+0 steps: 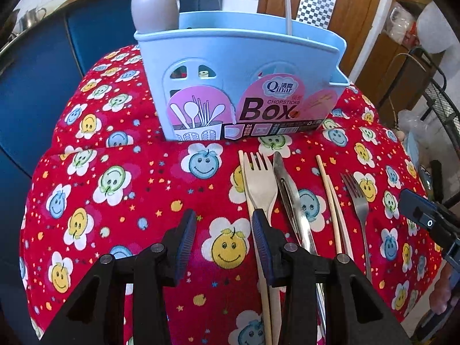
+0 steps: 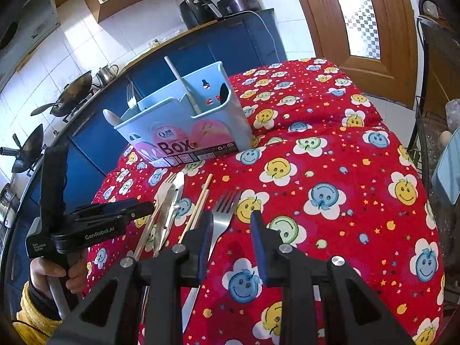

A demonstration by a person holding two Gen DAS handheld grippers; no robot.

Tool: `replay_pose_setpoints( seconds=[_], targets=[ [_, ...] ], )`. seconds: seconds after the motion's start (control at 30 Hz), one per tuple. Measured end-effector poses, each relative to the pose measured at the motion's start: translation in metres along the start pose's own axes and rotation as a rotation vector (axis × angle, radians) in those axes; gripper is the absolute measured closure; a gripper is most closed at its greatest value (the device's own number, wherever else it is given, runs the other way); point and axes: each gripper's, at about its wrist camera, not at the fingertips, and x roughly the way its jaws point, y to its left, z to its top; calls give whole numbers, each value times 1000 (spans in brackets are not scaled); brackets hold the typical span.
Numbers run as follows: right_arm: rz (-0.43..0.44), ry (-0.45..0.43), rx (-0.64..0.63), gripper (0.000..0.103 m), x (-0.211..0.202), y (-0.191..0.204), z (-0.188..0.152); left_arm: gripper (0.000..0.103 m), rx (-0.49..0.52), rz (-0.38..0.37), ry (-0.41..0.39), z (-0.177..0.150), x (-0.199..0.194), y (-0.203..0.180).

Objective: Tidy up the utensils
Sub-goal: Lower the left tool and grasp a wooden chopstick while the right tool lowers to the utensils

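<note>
The left tongs (image 1: 224, 233) were seen spread and empty, low centre, the pale fork (image 1: 260, 178) just beside their right finger. The right tongs (image 2: 231, 227) were likewise spread, empty, over the steel fork (image 2: 225, 215). The blue box (image 1: 238, 86) was set above, on the tabletop (image 1: 115, 201).
</note>
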Motion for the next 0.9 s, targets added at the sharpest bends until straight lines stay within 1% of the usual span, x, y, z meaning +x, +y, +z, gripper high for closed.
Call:
replay_pose_setpoints(
  seconds=[0.17,0.37,0.5,0.6,0.63,0.67,0.73,0.8,0.9],
  targets=[
    [1,0,6,74,1,-3,0,62,2,-8,17,0,3,-3],
    [1,3,7,74,1,-3,-1,62,25,0,16,-3,4,-8],
    [-1,10,6,74,2,-3,0,62,42,12,21,4,9,-8],
    [-2,12,5,74,3,-2,-1,63,39,-1,30,14,15,-6],
    [-4,13,5,74,3,-2,-1,68,38,-5,32,16,16,-6],
    [-7,14,4,74,3,-1,-1,71,38,-10,33,18,17,-5],
    [-11,16,4,74,4,-1,0,88,35,-24,38,21,18,-4],
    [-17,19,7,74,5,-1,0,96,17,-61,47,22,18,-2],
    [-16,32,12,74,8,-1,1,97,-14,-83,34,19,17,4]
  ],
)
